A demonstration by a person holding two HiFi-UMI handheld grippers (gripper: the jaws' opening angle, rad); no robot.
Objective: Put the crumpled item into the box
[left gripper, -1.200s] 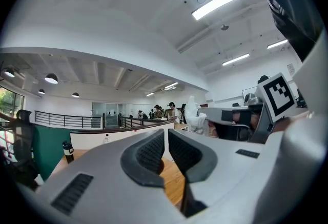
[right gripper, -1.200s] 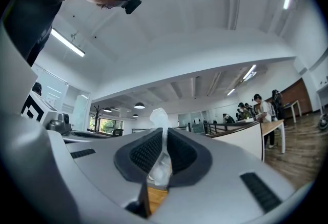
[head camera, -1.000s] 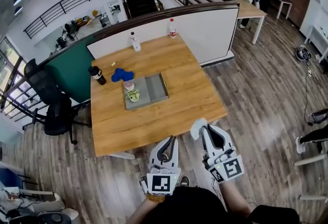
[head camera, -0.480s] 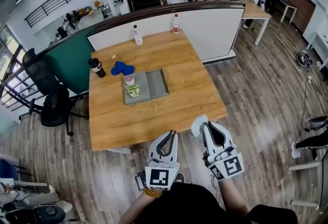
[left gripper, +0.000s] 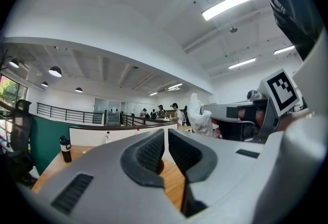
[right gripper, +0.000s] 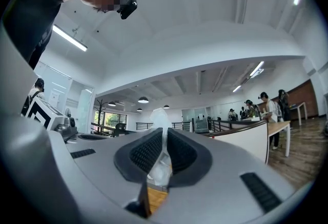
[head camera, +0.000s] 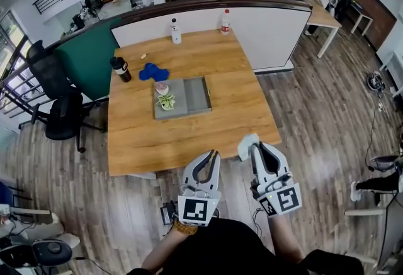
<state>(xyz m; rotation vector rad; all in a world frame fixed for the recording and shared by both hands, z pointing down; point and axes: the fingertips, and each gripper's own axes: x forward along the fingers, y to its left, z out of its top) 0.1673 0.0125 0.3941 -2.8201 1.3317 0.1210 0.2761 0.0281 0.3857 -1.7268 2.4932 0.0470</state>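
Note:
A white crumpled item [head camera: 246,146] is pinched in my right gripper [head camera: 254,148], held just off the near edge of the wooden table [head camera: 208,129]. In the right gripper view the crumpled item [right gripper: 160,118] sticks up between the closed pads of the right gripper [right gripper: 165,138]. My left gripper [head camera: 212,155] hangs beside it to the left, with its jaws together and nothing between them [left gripper: 166,138]. The grey shallow box [head camera: 194,94] lies at mid-table, well beyond both grippers. A small green plant [head camera: 167,102] and a pinkish item [head camera: 162,87] sit in its left part.
A blue cloth [head camera: 153,72] and a dark bottle [head camera: 119,69] lie left of and beyond the box. Two white bottles [head camera: 175,31] [head camera: 225,21] stand at the table's far edge by a white partition [head camera: 271,31]. A black office chair [head camera: 60,116] stands at left. People are by desks far right.
My view has shifted slightly, so the table sits a little further right and up in frame. Both grippers keep the same pose and the white item stays clamped in the right one.

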